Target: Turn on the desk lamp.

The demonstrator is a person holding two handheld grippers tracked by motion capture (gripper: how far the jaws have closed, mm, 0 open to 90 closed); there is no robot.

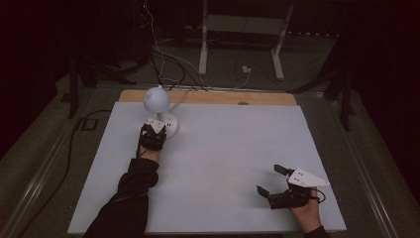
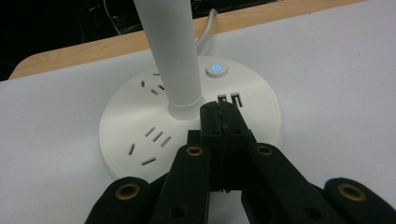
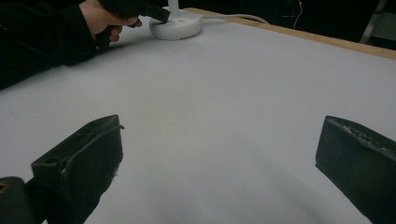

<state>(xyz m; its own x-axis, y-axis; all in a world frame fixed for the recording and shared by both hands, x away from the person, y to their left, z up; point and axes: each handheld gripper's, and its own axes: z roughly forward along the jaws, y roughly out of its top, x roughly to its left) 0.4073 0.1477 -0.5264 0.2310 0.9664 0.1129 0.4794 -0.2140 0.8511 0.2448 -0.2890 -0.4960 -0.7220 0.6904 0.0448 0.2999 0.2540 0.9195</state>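
lamp: i see the white desk lamp [image 1: 159, 106] at the far left of the table, its round head up on a straight white stem [image 2: 169, 51]; its white cord [image 2: 206, 30] runs off the far edge.
lamp base: the round white base [image 2: 140, 123] sits flat on the white table sheet [image 1: 223, 158], with socket slots on top, two small ports near the front and a power button [image 2: 217, 70] glowing blue.
left gripper: my left gripper [image 2: 223, 122] is down on the base, jaws pressed tight together with nothing between them; their tips rest just in front of the stem's foot, close beside the two ports and short of the lit button. in the high view it sits at [image 1: 154, 130], right against the lamp.
right gripper: my right gripper [image 1: 273, 179] is well apart from the lamp, low over the near right part of the sheet, jaws spread wide and empty.
table: a strip of the wooden table edge [image 1: 208, 97] shows beyond the sheet.
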